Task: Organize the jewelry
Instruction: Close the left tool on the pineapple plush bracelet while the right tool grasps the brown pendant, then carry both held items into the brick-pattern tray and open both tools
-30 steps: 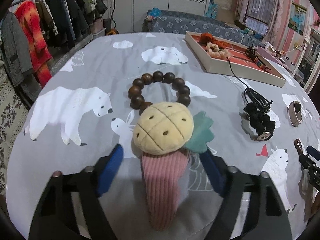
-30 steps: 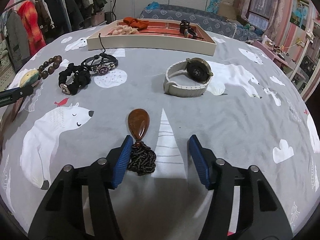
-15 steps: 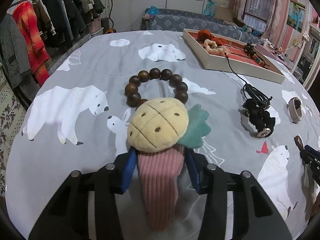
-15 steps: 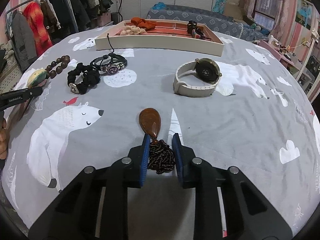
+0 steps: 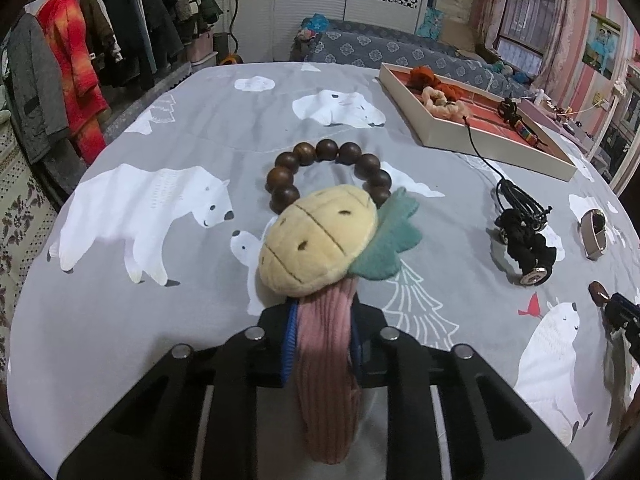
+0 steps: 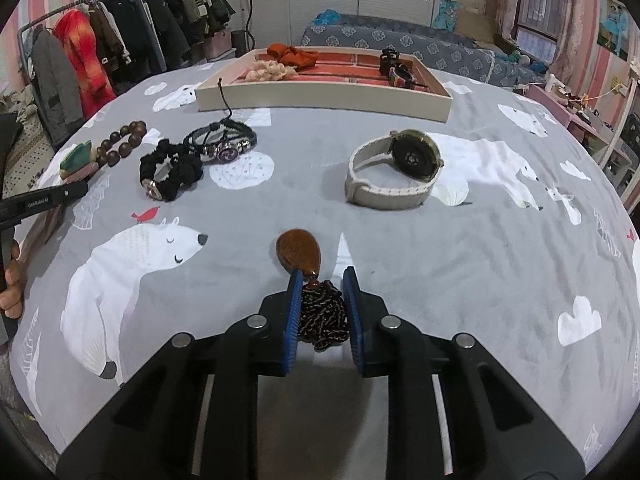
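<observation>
Both tools now clamped, were open a second ago; pickup done, carry to tray next, likely.

Left tool (image 5: 322, 344) gripping pink corduroy band with plush yellow pineapple (image 5: 320, 248), just short of dark wooden bead bracelet (image 5: 326, 176); right tool (image 6: 322, 312) gripping braided dark cord of brown teardrop pendant (image 6: 299, 251), nearer than white-strap watch (image 6: 394, 174).

Beyond bracelet: shallow cream tray, red-lined (image 6: 320, 98); holds orange scrunchie (image 6: 292, 54), pale pink scrunchie (image 6: 266, 74), dark bracelets (image 6: 394, 66).

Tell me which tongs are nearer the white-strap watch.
Right. The right tongs, shut on the brown pendant's cord, sit just short of the watch. The left tongs are across the bedspread, past the black scrunchie.
</observation>
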A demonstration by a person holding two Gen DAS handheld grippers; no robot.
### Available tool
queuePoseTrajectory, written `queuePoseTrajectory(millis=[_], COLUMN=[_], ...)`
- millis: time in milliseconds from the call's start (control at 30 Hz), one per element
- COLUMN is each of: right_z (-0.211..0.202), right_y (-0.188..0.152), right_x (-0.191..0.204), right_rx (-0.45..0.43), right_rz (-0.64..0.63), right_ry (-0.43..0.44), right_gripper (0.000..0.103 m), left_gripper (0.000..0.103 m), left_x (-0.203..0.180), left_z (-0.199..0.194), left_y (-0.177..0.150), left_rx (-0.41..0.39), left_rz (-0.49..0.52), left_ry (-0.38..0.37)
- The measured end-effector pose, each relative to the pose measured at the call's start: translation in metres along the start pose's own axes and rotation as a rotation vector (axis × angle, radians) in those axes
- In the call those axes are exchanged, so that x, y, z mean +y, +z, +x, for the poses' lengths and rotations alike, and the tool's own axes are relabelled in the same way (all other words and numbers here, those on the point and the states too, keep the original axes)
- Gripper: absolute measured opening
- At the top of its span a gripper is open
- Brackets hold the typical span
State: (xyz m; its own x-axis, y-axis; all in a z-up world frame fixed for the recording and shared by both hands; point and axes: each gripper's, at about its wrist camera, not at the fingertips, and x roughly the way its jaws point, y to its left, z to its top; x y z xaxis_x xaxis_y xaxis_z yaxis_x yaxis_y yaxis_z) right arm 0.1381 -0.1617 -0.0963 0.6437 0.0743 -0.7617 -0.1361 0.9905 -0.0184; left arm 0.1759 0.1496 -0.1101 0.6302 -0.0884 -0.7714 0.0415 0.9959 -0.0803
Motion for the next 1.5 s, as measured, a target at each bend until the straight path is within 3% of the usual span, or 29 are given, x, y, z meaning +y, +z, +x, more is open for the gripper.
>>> queuePoseTrajectory(millis=[367,800,1133,1500], right_z=[0.003,-0.009,-0.021,0.039], right_y=[0.008,0.041,0.110,0.219], right_x=[-0.014,-0.019,-0.041,-0.066], right_rx=[-0.026,-0.103,-0.198,-0.177], right_rz=[0.000,-0.043,-0.048,-0.039], right_ry=[0.049,0.076,0.071,0.048], right_gripper=[0.021,0.021,0.021,0.021], left_gripper=[0.016,0.016,0.016,0.016], left_x=[0.000,-0.021,-0.064,-0.115], left_z=[-0.011,-0.033,-0.042,0.020], left_y=[0.000,0.036,0.095,0.183], left_rx=[-0.049,-0.115,-0.171,-0.112], left_rz=[0.009,0.010,0.052,0.046], left_ry=[0.103,0.116,0.068,-0.039])
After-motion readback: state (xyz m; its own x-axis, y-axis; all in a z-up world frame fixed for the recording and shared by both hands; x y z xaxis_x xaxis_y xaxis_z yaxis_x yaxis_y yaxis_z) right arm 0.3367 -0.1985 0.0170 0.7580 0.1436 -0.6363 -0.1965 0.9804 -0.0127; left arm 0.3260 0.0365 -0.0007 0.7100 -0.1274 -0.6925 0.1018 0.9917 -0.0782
